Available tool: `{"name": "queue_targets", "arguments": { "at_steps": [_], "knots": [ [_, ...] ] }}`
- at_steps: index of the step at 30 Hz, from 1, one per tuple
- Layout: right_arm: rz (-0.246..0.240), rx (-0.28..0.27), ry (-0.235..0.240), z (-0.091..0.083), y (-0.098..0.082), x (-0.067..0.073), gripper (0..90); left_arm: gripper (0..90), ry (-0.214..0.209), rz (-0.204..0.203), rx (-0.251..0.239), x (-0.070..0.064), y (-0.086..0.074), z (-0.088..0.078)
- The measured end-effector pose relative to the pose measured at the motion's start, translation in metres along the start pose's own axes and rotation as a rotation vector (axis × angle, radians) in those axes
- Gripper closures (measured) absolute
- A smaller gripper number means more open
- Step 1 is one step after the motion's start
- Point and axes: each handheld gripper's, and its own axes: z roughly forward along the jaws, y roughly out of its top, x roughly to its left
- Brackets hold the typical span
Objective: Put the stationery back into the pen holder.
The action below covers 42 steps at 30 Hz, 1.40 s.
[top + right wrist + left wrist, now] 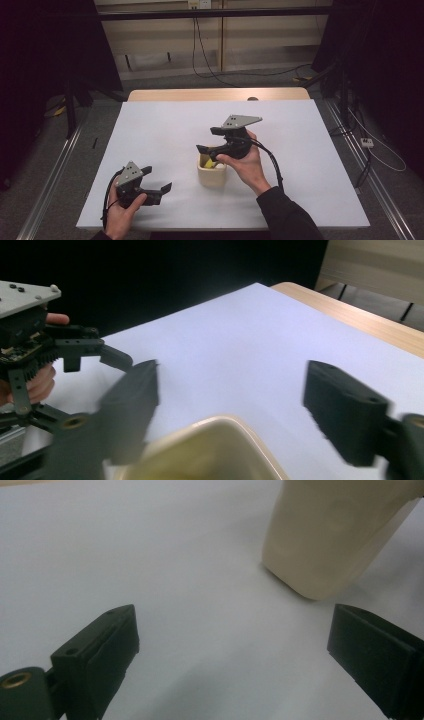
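High view: right gripper (209,150), jaws spread and empty, hovers over a cream cup (212,175) holding something yellow (209,163), seemingly just released; left gripper (162,192) rests spread on the bench (165,125).

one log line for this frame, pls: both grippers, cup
right hand-held gripper: open, above cup, nothing between jaws | left hand-held gripper: open, empty, low beside cup | cream cup: upright on table, yellow item inside

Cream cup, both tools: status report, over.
Right tool open above the cream cup, nothing gripped. Left tool open, low over the white table, beside cup. Yellow item inside cup. Nothing in the way.
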Motion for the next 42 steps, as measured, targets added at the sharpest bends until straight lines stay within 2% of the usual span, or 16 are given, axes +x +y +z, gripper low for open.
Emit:
{"name": "queue_targets", "arguments": {
  "at_steps": [7, 9, 11, 14, 17, 19, 26, 28, 39, 42],
  "knots": [
    [0.021, -0.004, -0.02, -0.021, -0.01, -0.005, 9.3, 6.3, 0.0, -0.002, -0.006, -0.001, 0.0, 0.0],
    [0.022, -0.004, -0.028, -0.027, -0.013, -0.007, 8.5, 6.3, 0.001, -0.001, -0.005, -0.001, 0.0, 0.0],
    [0.032, -0.007, -0.055, -0.033, -0.016, -0.008, 8.3, 6.3, 0.0, -0.001, -0.005, -0.001, 0.0, 0.0],
    [0.063, -0.016, -0.07, -0.042, -0.022, -0.013, 8.3, 6.3, 0.002, 0.002, -0.006, -0.001, 0.0, -0.001],
    [0.073, 0.018, -0.114, -0.049, -0.031, -0.017, 8.7, 6.3, 0.002, -0.002, -0.007, -0.001, 0.0, -0.001],
    [0.068, 0.031, -0.125, -0.055, -0.037, -0.018, 10.0, 6.3, 0.003, -0.001, -0.009, 0.0, 0.001, -0.001],
    [0.079, 0.036, -0.211, -0.08, -0.065, -0.02, 9.1, 6.3, 0.005, -0.004, -0.02, -0.001, 0.001, -0.001],
    [0.082, 0.056, -0.24, -0.088, -0.073, -0.021, 9.6, 6.3, 0.002, -0.014, -0.027, -0.001, 0.002, -0.001],
    [0.143, 0.041, -0.399, -0.131, -0.124, -0.023, 9.6, 6.4, 0.023, -0.019, -0.063, -0.001, 0.003, -0.006],
    [0.151, 0.038, -0.424, -0.14, -0.133, -0.02, 9.6, 6.4, 0.036, -0.022, -0.077, -0.001, 0.004, -0.007]
  ]
}}
